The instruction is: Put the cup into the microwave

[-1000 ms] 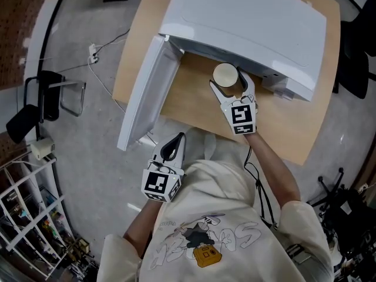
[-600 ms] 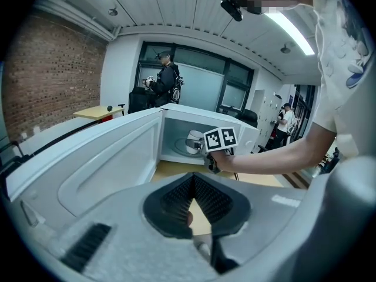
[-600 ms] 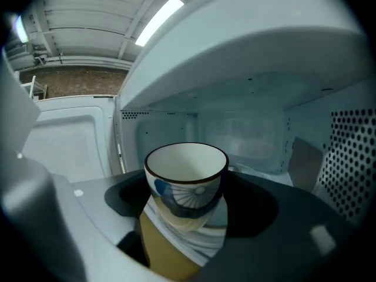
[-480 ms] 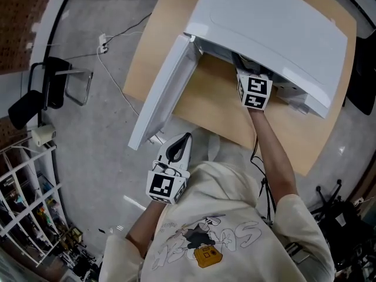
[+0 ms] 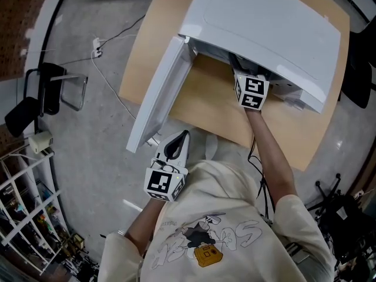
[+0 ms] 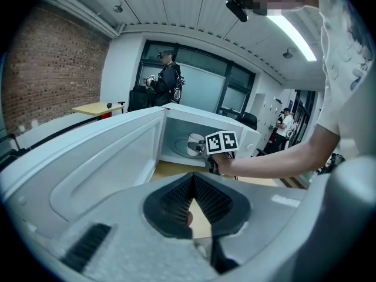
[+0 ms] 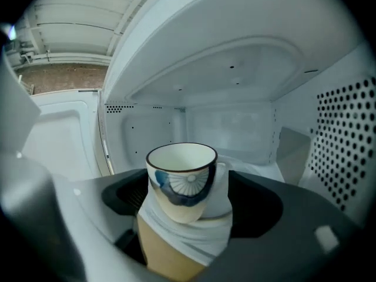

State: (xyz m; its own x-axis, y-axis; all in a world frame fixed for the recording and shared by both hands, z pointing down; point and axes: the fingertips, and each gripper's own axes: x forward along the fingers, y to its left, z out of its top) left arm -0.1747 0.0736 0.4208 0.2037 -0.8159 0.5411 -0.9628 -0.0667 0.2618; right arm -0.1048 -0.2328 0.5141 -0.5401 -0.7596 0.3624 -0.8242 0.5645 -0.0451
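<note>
The white microwave [image 5: 264, 28] stands on a wooden table [image 5: 205, 107] with its door [image 5: 155, 93] swung open to the left. The cup [image 7: 181, 181], cream with a dark rim and a blue pattern, stands upright inside the cavity. My right gripper [image 7: 188, 203] reaches into the cavity with a jaw on each side of the cup; the jaws are opening and small gaps show beside the cup. In the head view only its marker cube [image 5: 252, 93] shows under the microwave's top. My left gripper [image 5: 179, 140] hangs shut and empty near the door's lower edge.
A black chair [image 5: 41, 98] and a cable [image 5: 111, 87] are on the grey floor at the left. A white wire rack [image 5: 23, 216] stands at the bottom left. People stand far back in the left gripper view [image 6: 166, 75].
My right gripper carried the cup from the table in front of the microwave into the cavity. The left gripper stayed where it was.
</note>
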